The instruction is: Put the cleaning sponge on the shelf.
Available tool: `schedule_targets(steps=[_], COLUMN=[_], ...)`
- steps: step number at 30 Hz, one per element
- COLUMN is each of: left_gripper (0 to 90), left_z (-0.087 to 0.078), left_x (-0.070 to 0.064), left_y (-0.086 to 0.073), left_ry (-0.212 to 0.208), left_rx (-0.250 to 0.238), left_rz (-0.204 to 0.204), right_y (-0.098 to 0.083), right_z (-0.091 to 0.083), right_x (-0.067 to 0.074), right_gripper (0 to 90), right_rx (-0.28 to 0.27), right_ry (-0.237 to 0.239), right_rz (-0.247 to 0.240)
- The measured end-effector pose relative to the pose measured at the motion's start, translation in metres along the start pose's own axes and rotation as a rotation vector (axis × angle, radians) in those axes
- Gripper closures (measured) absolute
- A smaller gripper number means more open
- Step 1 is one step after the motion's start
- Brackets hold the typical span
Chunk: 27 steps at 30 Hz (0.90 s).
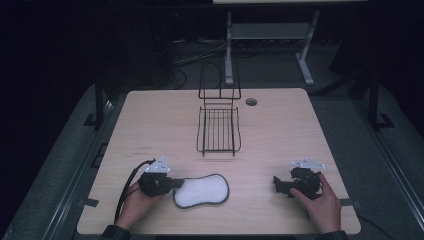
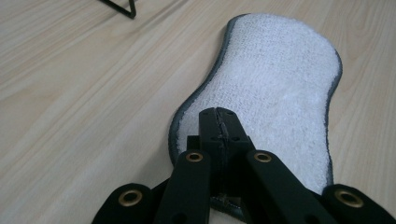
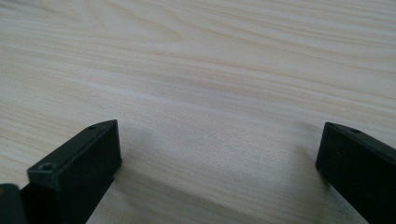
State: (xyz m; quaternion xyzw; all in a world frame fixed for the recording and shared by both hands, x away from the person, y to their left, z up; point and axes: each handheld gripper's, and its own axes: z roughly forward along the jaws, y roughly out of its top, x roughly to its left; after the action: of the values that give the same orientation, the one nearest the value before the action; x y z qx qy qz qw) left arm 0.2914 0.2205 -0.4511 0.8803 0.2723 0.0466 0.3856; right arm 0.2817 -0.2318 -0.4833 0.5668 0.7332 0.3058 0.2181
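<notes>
White terry-cloth pad w/ dark grey trim, peanut-shaped, lies flat on the light wood-grain table, near the front edge, a bit left of centre. Long axis runs roughly left-right in the high view. In the left gripper view the pad stretches away from the jaws, pile side up, grey border visible all round its outline.

Left gripper sits at the pad's left end, held by the person's left hand, black cable looping off to the left, grey three-cornered plate on top. In the left gripper view the left gripper has both jaws pressed together, no gap between them, tips over the pad's near end. Whether any cloth is pinched between them: can't tell, the jaws hide the contact.

Right gripper is well apart from the pad, over on the right side of the table, low over the wood, held by the right hand. In the right gripper view the right gripper is spread wide, bare tabletop between the jaws, nothing held.

Black wire rack w/ a flat gridded base and an upright back frame stands beyond the pad, about table centre, apart from both grippers. A corner of it shows at the top of the left gripper view. Small round grommet hole near the far edge, right of the rack.
</notes>
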Motion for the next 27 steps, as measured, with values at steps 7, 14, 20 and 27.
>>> schedule_targets(steps=[7,14,20,27], left_gripper=[89.5,89.5,89.5,89.5], left_z=[-0.003,0.020,0.045,0.070], left_x=[0.000,-0.004,-0.010,-0.022], left_y=[0.012,0.044,0.070,0.083], left_ry=[-0.021,-0.088,-0.138,-0.176], left_rx=[-0.041,-0.034,-0.022,0.011], left_rz=[0.007,0.065,0.113,0.149], right_y=[0.000,0.000,0.000,0.000], right_z=[0.000,0.000,0.000,0.000], right_x=[0.000,0.000,0.000,0.000], right_gripper=[0.0,0.0,0.0,0.0], right_rx=[0.001,0.001,0.001,0.001], right_ry=[0.000,0.000,0.000,0.000], right_rz=[0.000,0.001,0.000,0.000])
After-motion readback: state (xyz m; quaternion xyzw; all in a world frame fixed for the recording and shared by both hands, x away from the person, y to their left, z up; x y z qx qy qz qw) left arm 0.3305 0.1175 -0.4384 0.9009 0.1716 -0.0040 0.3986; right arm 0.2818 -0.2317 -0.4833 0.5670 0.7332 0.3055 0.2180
